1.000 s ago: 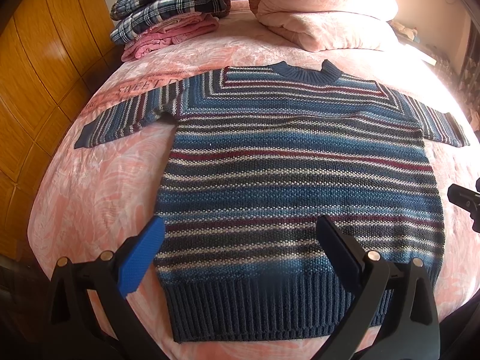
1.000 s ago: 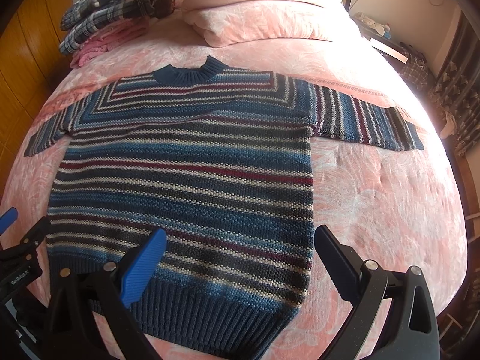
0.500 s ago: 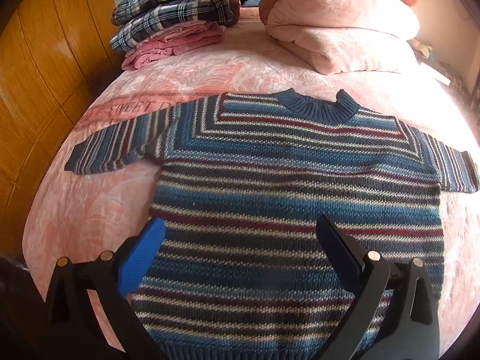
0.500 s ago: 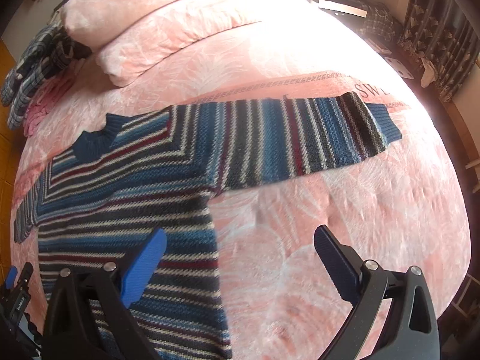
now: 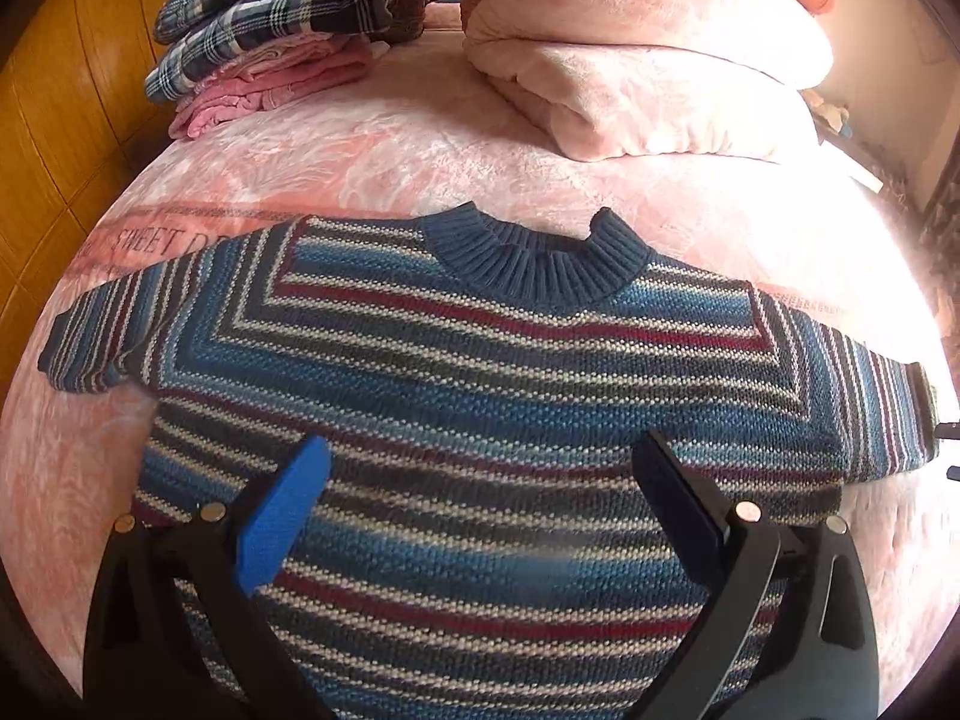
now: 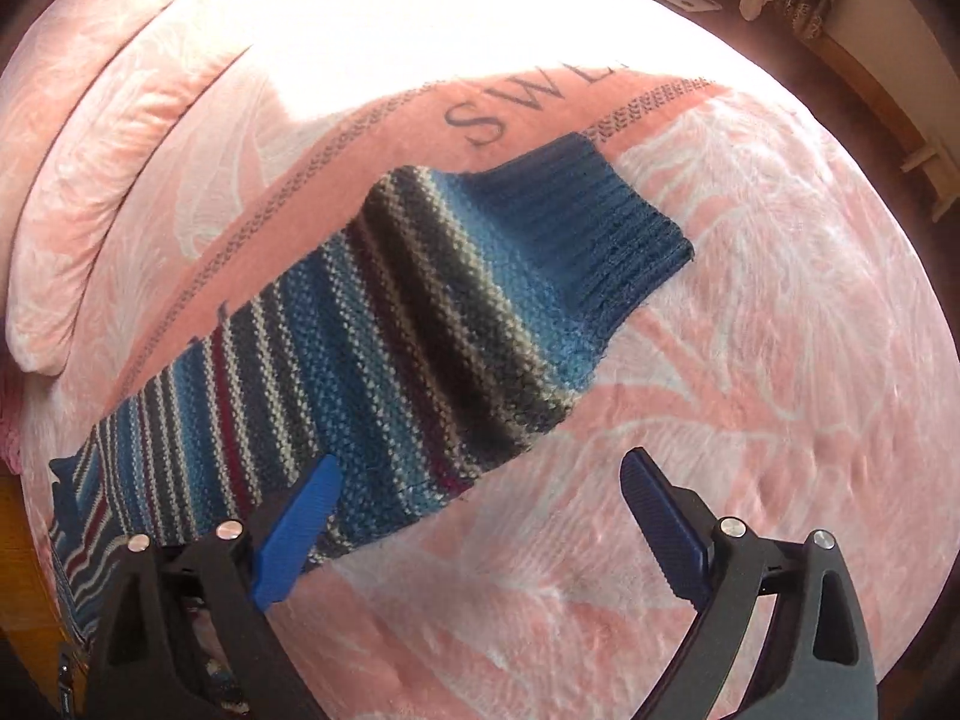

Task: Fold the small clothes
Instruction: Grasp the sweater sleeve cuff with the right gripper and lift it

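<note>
Pink bedspread (image 5: 372, 180) with a pale leaf pattern covers the bed; wood panelling stands along one side and a pink pillow (image 5: 648, 84) lies at the head. Sweater (image 5: 480, 384): striped blue, white and red knit, spread flat face-up on the bedspread, collar (image 5: 540, 258) toward the pillow, both sleeves stretched out sideways. No part of it is folded yet. Stack (image 5: 270, 42) of plaid and pink clothes, near the pillow and well apart from the sweater: apparently folded items already set aside.

Left claw (image 5: 480, 504): released, jaws wide apart, hovering above the sweater's chest and holding nothing. Right claw (image 6: 480, 510): also released and empty, hovering over the near edge of the right sleeve (image 6: 384, 360), whose ribbed cuff (image 6: 600, 228) lies farther out on the bedspread.

Progress, as judged from these views: this garment is laid out and smoothed but its folding has not begun. Both sleeve folds and the body folds are left, and likely the transfer to the stack. The right claw's position suggests the right sleeve comes 1st.
</note>
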The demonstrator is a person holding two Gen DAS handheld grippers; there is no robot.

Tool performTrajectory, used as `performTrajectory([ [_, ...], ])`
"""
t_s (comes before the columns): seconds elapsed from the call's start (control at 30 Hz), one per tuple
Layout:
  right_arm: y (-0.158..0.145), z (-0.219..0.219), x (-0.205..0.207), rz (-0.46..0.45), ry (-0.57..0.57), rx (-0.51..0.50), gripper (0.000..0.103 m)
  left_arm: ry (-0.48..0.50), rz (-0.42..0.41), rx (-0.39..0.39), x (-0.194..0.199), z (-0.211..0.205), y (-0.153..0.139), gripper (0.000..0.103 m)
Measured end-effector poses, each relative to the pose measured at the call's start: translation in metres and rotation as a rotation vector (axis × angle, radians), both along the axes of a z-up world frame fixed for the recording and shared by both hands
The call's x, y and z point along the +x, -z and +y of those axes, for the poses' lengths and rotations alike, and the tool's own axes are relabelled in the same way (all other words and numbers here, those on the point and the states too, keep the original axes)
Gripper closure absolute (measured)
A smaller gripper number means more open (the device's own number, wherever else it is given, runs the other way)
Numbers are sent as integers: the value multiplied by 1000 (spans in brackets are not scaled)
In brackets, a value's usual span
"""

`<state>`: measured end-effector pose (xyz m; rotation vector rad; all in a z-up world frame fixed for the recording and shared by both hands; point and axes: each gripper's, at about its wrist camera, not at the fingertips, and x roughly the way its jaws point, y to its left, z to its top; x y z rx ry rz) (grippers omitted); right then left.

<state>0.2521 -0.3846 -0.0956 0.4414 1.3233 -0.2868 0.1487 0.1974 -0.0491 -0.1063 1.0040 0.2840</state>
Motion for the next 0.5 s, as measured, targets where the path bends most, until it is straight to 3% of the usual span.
performTrajectory([
  [0.23,22,-28,10,-35,54,119,17,1,6,31,14,-2,8,3],
  [0.37,31,-23,16,-24,24,37,30,-2,18,44,12,3,11,3],
  [0.4,29,-21,17,-34,12,19,39,-4,18,47,11,5,11,3],
  [0.43,26,-21,18,-54,1,24,57,-6,18,49,11,7,11,3],
  [0.5,22,-19,18,-88,-4,75,78,-5,24,48,9,12,10,3],
])
